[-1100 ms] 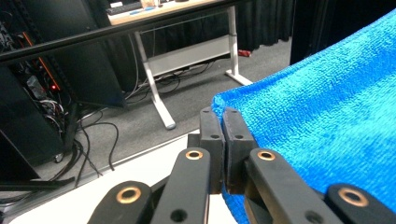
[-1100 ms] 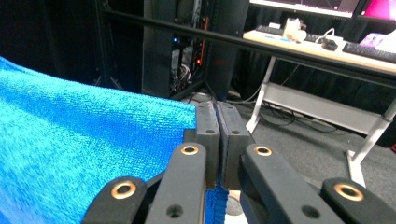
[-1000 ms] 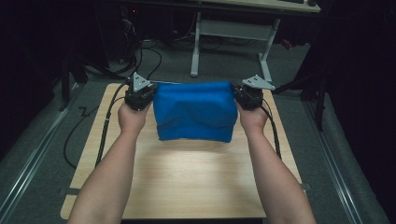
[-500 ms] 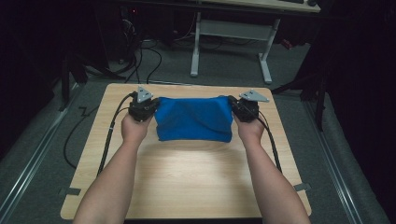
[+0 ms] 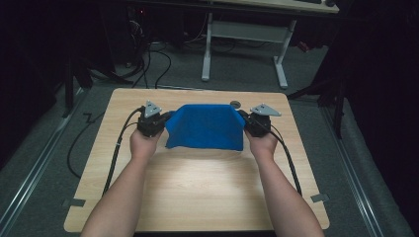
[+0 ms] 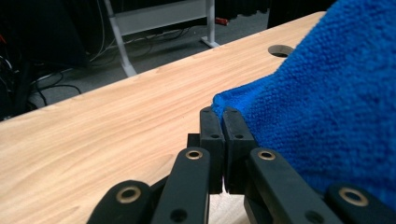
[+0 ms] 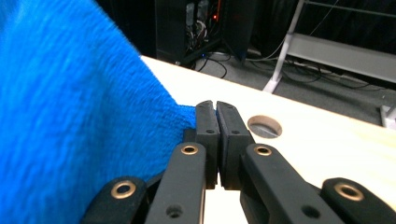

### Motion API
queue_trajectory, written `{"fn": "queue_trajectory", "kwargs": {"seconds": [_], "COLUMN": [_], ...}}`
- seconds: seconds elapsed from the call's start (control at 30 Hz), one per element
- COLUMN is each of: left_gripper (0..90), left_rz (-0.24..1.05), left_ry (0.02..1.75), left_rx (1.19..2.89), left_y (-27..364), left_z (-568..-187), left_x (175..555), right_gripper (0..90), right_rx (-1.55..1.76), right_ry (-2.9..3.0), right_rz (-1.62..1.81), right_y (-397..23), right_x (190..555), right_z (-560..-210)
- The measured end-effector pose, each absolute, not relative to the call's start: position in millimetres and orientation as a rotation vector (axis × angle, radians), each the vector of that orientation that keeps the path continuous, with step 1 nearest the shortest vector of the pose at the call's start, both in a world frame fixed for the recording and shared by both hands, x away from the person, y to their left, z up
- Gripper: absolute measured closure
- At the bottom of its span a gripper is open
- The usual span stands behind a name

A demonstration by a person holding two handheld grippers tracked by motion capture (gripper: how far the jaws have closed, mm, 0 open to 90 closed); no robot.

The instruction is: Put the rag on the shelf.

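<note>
- A pale wood-grain worktop (image 5: 197, 187) is seen from above, with rounded corners and a round cable hole (image 5: 235, 103) near its far edge – the same hole turns up in the left gripper view (image 6: 280, 50) and the right gripper view (image 7: 264, 126).
- The room is kept pretty dark: grey carpet floor (image 5: 44, 163), black cables (image 5: 163, 59) snaking behind the worktop, and a white-legged desk (image 5: 207, 49) further back.
- A blue cloth (image 5: 205, 126) is stretched between the two grippers over the far half of the worktop, its lower edge hanging down towards the wood; whether it touches can't be told.
- The left gripper (image 5: 165, 117) is clamped on the cloth's left upper corner – in its own view the fingers (image 6: 212, 135) are pressed together, with the corner of the cloth (image 6: 327, 107) pinched at their tips.
- The right gripper (image 5: 243, 116) is closed the same way on the right upper corner; its fingers (image 7: 208, 135) are shut tight with the cloth (image 7: 70, 116) bunched right beside them.
- The cloth looks like fluffy, nubby microfibre; the fingers are matte black plastic with brass-coloured rivets, and a grey three-cornered plate (image 5: 265, 109) is carried on top of each gripper.
</note>
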State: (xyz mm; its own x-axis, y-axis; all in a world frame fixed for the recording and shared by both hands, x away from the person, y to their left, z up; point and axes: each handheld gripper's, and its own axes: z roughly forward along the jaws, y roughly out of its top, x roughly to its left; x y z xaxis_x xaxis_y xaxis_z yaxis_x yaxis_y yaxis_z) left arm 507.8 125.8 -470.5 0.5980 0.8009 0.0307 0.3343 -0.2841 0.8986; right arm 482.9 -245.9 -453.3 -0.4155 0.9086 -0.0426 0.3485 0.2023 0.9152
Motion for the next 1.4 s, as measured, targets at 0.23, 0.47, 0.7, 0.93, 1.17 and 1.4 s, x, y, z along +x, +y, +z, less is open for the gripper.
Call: {"fn": "queue_trajectory", "kwargs": {"seconds": [0.23,0.47,0.7,0.93,1.17,1.4], "left_gripper": [88.8,88.7,88.5,88.2,85.7,76.2], "left_rz": [0.590,0.550,0.525,0.515,0.514,0.520], "left_ry": [0.918,0.939,0.953,0.960,0.972,1.007], "left_rx": [1.870,1.880,1.891,1.887,1.880,1.872], "left_y": [125.2,126.6,126.5,128.1,128.9,134.0], "left_z": [-480.9,-494.4,-504.0,-509.6,-512.3,-505.6], "left_x": [505.1,503.1,500.5,497.8,495.1,493.0], "right_gripper": [88.9,88.8,88.8,88.8,88.0,81.3], "right_rx": [1.179,1.177,1.212,1.221,1.234,1.254], "right_ry": [1.889,1.909,1.918,1.921,1.926,1.903], "right_rz": [1.190,1.179,1.164,1.164,1.157,1.153], "right_y": [-244.1,-241.5,-246.4,-247.9,-247.2,-250.8], "right_x": [479.3,477.0,473.9,471.8,470.2,468.6], "right_z": [-465.8,-475.1,-486.5,-494.8,-499.6,-495.0]}}
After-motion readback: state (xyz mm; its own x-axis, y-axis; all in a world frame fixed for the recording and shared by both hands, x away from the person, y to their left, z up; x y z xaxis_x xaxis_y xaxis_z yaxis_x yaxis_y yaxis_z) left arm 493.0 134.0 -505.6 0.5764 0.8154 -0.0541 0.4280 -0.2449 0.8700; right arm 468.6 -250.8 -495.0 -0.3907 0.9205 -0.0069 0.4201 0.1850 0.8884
